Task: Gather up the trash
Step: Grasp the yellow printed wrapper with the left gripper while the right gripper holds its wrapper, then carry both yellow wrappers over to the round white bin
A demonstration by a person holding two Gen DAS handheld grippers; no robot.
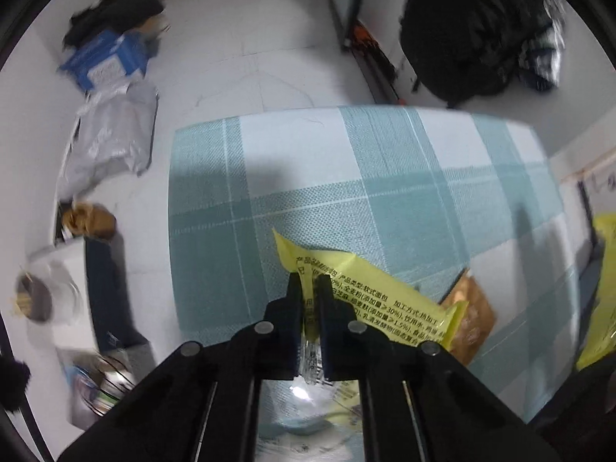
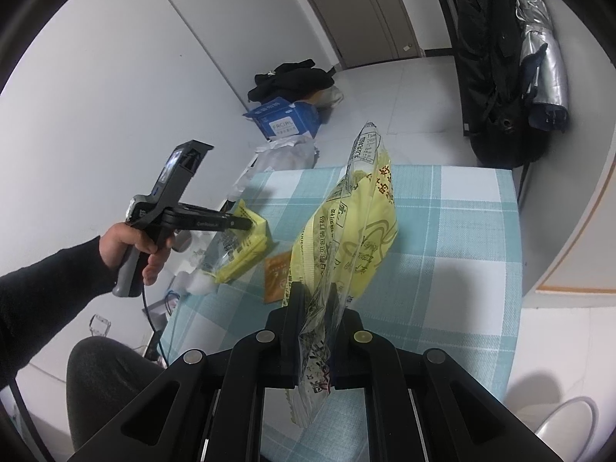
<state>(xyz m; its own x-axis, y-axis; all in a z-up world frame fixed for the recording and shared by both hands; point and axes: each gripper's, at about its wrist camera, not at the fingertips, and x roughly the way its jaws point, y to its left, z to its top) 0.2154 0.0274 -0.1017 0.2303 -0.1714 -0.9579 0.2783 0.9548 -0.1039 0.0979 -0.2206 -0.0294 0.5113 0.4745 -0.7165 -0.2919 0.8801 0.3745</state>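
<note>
A small yellow wrapper point(image 1: 377, 292) printed with black text lies on the teal checked tablecloth point(image 1: 385, 177). My left gripper point(image 1: 309, 281) is shut on its near edge, pointing steeply down. In the right wrist view the same left gripper point(image 2: 246, 224), held by a hand, pinches that small yellow wrapper point(image 2: 246, 246) at the table's left side. My right gripper point(image 2: 313, 288) is shut on a large yellow and clear plastic bag point(image 2: 346, 231), which stands up above the tablecloth point(image 2: 462, 250). A flat brown packet point(image 1: 473, 319) point(image 2: 277, 275) lies on the cloth between the two wrappers.
A blue box point(image 2: 285, 119), black clothes point(image 2: 292, 77) and grey plastic bags point(image 1: 111, 134) lie on the white floor beyond the table. A black coat point(image 2: 489, 57) and a silver umbrella point(image 2: 543, 57) hang at the right. The person's knee point(image 2: 107, 377) is at the lower left.
</note>
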